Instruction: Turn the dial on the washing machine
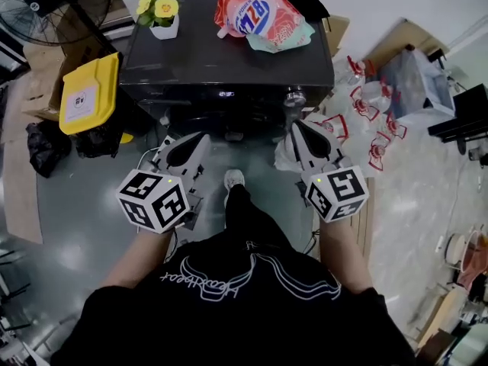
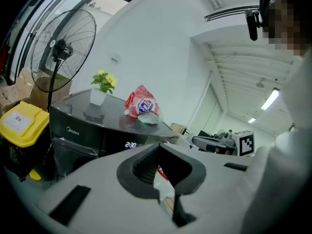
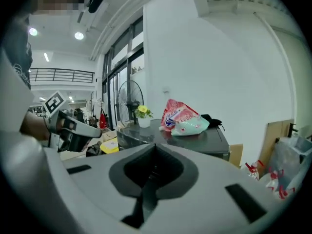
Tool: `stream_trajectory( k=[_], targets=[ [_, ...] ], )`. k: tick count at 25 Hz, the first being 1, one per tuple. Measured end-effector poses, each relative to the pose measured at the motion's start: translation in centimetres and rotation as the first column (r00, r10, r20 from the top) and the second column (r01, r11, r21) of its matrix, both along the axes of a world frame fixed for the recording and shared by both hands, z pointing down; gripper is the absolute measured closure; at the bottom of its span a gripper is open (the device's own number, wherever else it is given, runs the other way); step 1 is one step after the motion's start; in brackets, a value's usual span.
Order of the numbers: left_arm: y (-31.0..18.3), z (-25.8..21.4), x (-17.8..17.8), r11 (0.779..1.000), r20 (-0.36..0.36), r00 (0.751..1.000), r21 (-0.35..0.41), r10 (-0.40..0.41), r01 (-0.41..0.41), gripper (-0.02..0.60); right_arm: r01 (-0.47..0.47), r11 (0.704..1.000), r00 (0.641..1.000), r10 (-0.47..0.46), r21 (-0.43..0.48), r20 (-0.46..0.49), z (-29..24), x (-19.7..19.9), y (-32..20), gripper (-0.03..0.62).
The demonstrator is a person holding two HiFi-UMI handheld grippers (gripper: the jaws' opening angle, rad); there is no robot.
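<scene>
Head view: nearest, the left gripper (image 1: pixel 200 139) and right gripper (image 1: pixel 299 126) are held up with jaws closed together, nothing gripped. Beyond them, the dial (image 1: pixel 295 96) is seen on the washing machine (image 1: pixel 221 59) front panel, just past the right gripper and untouched.

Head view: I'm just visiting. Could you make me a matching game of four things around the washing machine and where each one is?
1 flower pot
2 red bag
3 yellow bin
4 dial

A front panel of the washing machine, right end
B machine top, left side
C beside the machine, at its left
D machine top, right side

Pairs: 1-B, 2-D, 3-C, 4-A
</scene>
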State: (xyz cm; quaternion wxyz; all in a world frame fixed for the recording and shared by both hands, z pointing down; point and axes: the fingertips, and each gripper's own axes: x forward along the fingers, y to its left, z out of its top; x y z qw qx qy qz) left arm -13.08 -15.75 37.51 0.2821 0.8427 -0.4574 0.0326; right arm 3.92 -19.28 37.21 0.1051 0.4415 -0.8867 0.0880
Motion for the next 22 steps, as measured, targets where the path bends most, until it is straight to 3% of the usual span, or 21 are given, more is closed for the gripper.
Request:
stream_trajectory(
  k=[10,22],
  targets=[
    [3.9,-8.1,3.0,0.979,0.013,0.994,0.173,0.110,-0.111,0.577,0.107,0.994,0.988,-0.111,0.035,0.108,-5.8,-1.3,6.2,0.589],
    [6.2,-10.8,5.8,0.953,0.044,0.978,0.216,0.206,-0.211,0.577,0.130,0.988,0.973,-0.144,0.085,0.182,-9.5,-1.6,8.7,0.591]
  ],
)
